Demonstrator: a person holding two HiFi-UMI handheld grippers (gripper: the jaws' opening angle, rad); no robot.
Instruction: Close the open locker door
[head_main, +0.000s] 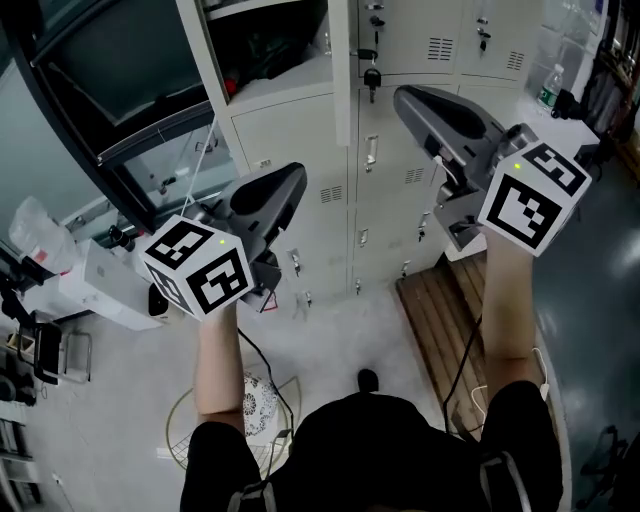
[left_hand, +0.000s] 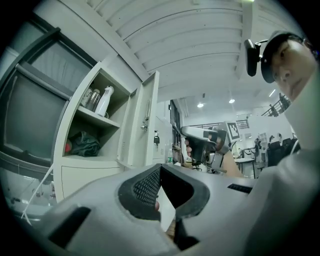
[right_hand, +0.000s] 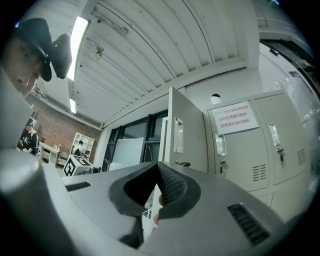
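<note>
Your right gripper (head_main: 402, 97) has its jaws pressed together on nothing; so does your left gripper (head_main: 296, 180); the open locker door (head_main: 341, 70) stands tall at the top middle, just left of the right gripper, so I think that one should push; only the left gripper view shows the shelves (left_hand: 95, 116) inside; only the right one shows the door's handle (right_hand: 178, 135).

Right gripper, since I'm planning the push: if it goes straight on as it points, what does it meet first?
Most likely the open locker door, which stands just beyond the shut claw of the right gripper; depth is unclear.
</note>
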